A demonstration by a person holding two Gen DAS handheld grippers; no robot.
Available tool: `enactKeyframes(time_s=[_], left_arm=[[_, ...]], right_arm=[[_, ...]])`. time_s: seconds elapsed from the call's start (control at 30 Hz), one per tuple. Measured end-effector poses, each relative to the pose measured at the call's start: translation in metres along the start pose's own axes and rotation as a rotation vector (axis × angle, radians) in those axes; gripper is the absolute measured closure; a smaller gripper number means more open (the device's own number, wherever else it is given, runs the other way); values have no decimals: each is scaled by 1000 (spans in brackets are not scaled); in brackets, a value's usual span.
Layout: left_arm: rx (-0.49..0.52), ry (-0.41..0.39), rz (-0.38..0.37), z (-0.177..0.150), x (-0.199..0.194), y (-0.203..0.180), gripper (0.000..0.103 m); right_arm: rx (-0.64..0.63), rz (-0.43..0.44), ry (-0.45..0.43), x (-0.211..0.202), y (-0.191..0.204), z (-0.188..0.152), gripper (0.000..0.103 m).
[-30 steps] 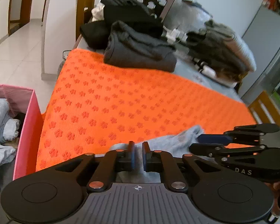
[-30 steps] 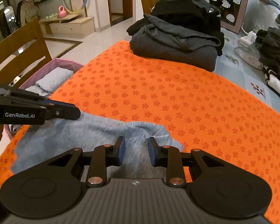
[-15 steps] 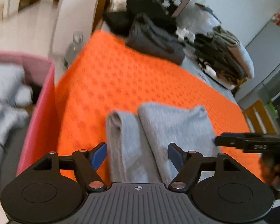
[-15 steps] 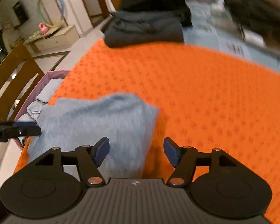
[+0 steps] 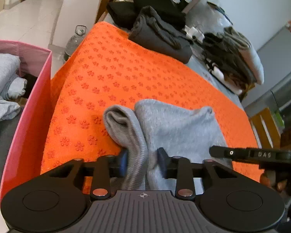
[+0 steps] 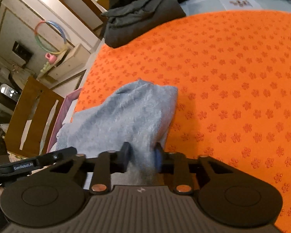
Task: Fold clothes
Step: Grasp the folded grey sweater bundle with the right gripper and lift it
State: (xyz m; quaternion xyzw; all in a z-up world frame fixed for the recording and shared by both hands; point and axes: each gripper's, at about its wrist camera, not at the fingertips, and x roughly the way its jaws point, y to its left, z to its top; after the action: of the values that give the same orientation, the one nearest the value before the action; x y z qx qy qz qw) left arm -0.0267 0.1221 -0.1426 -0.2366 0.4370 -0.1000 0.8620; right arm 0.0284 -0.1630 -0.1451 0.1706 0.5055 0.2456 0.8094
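A folded light grey garment [image 5: 170,128] lies at the near edge of the orange mat [image 5: 116,73]; it also shows in the right wrist view [image 6: 126,114]. My left gripper [image 5: 142,160] is shut on the garment's near left part, by the rolled ribbed hem. My right gripper [image 6: 142,155] is shut on the garment's near right part and shows from the side in the left wrist view [image 5: 252,154]. The left gripper's side shows in the right wrist view [image 6: 29,167].
A pink bin [image 5: 29,104] with several grey clothes stands left of the mat. Dark folded clothes [image 5: 161,36] lie at the mat's far edge, with more piles [image 5: 229,58] behind. A water bottle [image 5: 73,40] stands on the floor. A wooden chair [image 6: 33,116] is at left.
Both grippers were open half a second ago above the garment. Now both have dropped to its near edge and shut on it. The garment's far part has bunched slightly.
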Motion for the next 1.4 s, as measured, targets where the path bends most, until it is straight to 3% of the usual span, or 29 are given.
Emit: enactKeyframes(time_s=[0.3, 0.53, 0.93, 1.13, 1.4], left_arm=[[153, -25, 52, 10, -3, -54, 75], [211, -56, 17, 28, 20, -131, 75], [162, -64, -72, 44, 119, -297, 75], [199, -50, -75, 58, 184, -376, 75], [225, -15, -84, 72, 258, -434, 75]], right_arm=[[-18, 0, -113, -41, 9, 13, 81], [-1, -30, -190, -98, -33, 37, 80], [30, -50, -281, -204, -198, 99, 80], [63, -45, -270, -238, -290, 130, 80], [134, -49, -302, -255, -391, 162, 80]])
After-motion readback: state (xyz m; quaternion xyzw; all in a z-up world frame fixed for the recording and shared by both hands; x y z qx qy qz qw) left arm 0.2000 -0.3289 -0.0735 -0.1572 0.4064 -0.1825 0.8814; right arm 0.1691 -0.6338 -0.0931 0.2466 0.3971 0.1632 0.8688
